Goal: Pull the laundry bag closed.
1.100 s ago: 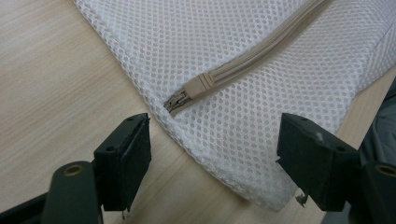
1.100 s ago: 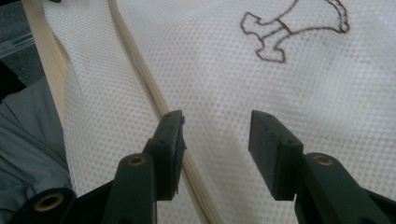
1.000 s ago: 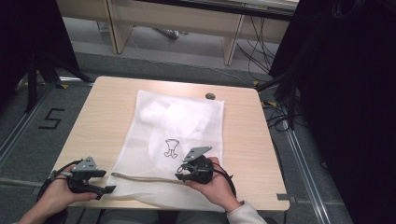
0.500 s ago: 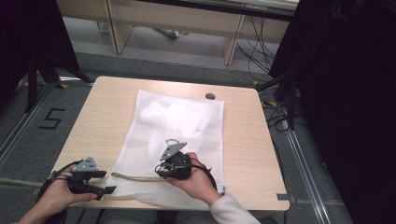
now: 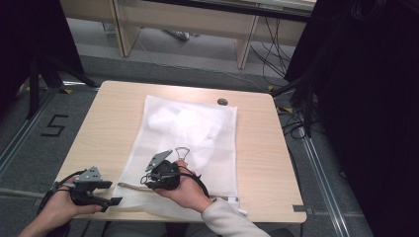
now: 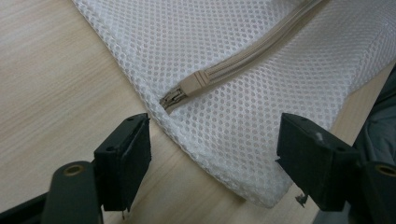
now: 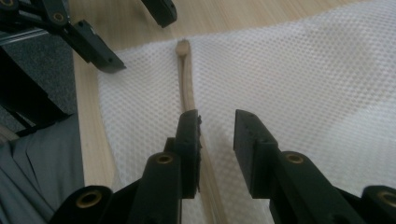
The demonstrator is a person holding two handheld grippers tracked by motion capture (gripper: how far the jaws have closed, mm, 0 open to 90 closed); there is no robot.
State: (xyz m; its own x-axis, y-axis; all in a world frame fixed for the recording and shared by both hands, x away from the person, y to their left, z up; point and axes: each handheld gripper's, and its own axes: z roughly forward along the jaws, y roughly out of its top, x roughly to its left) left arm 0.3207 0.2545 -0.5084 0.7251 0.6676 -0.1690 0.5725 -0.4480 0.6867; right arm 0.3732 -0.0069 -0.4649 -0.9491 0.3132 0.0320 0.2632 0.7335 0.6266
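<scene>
White mesh, dotted all over with small round holes, makes up the laundry bag (image 5: 190, 143) that lies flat on the pale wood-grain worktop (image 5: 113, 123), its near edge along the person's side. At the left, the left gripper (image 5: 106, 193) rests low at the worktop's near left corner, its black, blocky fingers (image 6: 128, 158) spread wide apart with nothing between them; in the left gripper view they frame the bag's rounded corner and the beige zipper (image 6: 233, 60), a ribbed fabric strip ending in a small squared stop with the metal slider just beyond it. The mesh there is folded double and looks soft and slightly puffed at the edge.

Further right, the right gripper (image 5: 148, 183) sits over the bag's near edge, held in a hand (image 5: 190, 190) with a light sleeve behind it. Its fingers (image 7: 189, 144) have just been closing and now stand a narrow gap apart; the zipper strip runs just beside the left one, and I cannot tell whether either pad presses on it. Beyond it on the bag lies a thin bent metal wire loop (image 5: 182, 153). Inside the bag, towards the far end, a crumpled white cloth (image 5: 183, 121) shows through the mesh. A small dark round disc (image 5: 222, 101) is set in the worktop past the bag's far right corner.
</scene>
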